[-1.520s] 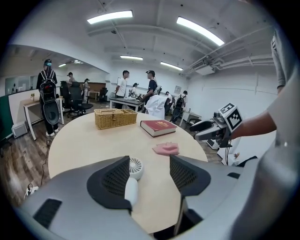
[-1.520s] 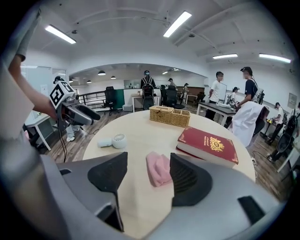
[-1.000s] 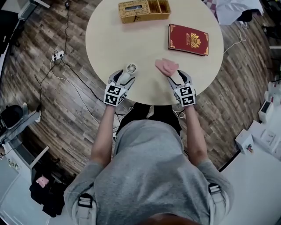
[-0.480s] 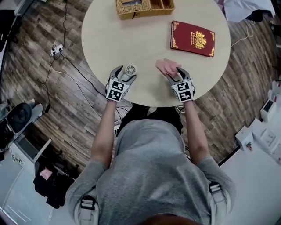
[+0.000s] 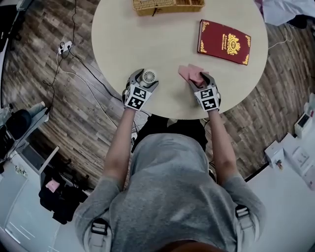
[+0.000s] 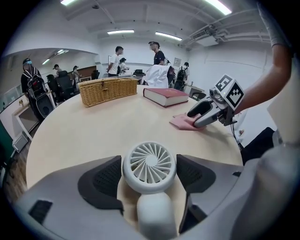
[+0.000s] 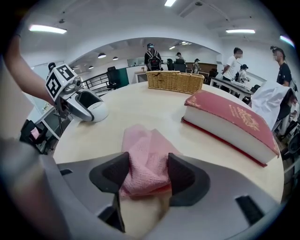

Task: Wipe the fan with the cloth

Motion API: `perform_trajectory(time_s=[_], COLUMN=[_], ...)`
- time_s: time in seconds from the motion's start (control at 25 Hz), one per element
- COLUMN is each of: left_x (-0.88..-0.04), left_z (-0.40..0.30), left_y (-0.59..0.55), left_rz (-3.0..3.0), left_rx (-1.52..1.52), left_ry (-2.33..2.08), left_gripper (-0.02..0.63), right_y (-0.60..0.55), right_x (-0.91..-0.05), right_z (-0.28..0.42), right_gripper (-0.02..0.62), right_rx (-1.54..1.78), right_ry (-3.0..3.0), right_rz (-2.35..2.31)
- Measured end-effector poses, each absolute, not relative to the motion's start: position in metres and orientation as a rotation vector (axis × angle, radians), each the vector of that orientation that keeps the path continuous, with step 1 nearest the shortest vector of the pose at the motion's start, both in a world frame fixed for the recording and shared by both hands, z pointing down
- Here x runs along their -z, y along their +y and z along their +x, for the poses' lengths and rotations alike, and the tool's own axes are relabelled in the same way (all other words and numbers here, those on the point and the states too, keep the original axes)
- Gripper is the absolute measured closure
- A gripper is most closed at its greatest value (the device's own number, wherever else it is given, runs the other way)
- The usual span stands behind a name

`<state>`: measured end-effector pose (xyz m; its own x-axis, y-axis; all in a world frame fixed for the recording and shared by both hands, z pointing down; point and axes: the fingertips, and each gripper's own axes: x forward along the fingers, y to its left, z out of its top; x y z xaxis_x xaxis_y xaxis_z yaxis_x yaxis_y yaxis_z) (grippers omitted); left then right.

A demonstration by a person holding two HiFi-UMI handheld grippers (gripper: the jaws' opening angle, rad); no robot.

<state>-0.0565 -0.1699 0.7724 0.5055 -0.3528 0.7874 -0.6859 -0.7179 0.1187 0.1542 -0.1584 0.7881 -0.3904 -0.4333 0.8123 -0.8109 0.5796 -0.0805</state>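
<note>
A small white hand fan lies on the round beige table near its front edge, grille facing up. My left gripper straddles its head; the jaws have just been opening, and a gap shows on each side between pad and fan. A crumpled pink cloth lies to the right. My right gripper stands open over the cloth's near end, with folds bunched between the pads and still resting on the table.
A thick red book lies beyond the cloth at the right. A wicker basket stands at the table's far edge. Cables and a power strip lie on the wooden floor at the left. People stand far off in the room.
Both grippers have come down and forward to the table. The left jaws now flank the fan's head, and the right jaws sit over the near end of the cloth.
</note>
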Motion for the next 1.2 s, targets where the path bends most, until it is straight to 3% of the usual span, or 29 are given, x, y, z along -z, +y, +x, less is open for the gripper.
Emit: perform_trajectory(time_s=[0.16, 0.6, 1.2], left_x=[-0.778, -0.786, -0.786], left_z=[-0.055, -0.051, -0.051], left_y=[-0.169, -0.171, -0.176], left_rz=[2.34, 2.359, 2.342], left_rx=[-1.106, -1.075, -1.005], left_ry=[-0.86, -0.924, -0.984], left_gripper=[0.242, 0.242, 0.239], right_y=[-0.158, -0.147, -0.148], right_x=[-0.787, -0.787, -0.787], right_z=[0.153, 0.14, 0.141], right_gripper=[0.341, 0.516, 0.528], right_rx=[-0.586, -0.556, -0.587], right_ry=[-2.049, -2.083, -2.081], right_rz=[1.004, 0.982, 0.966])
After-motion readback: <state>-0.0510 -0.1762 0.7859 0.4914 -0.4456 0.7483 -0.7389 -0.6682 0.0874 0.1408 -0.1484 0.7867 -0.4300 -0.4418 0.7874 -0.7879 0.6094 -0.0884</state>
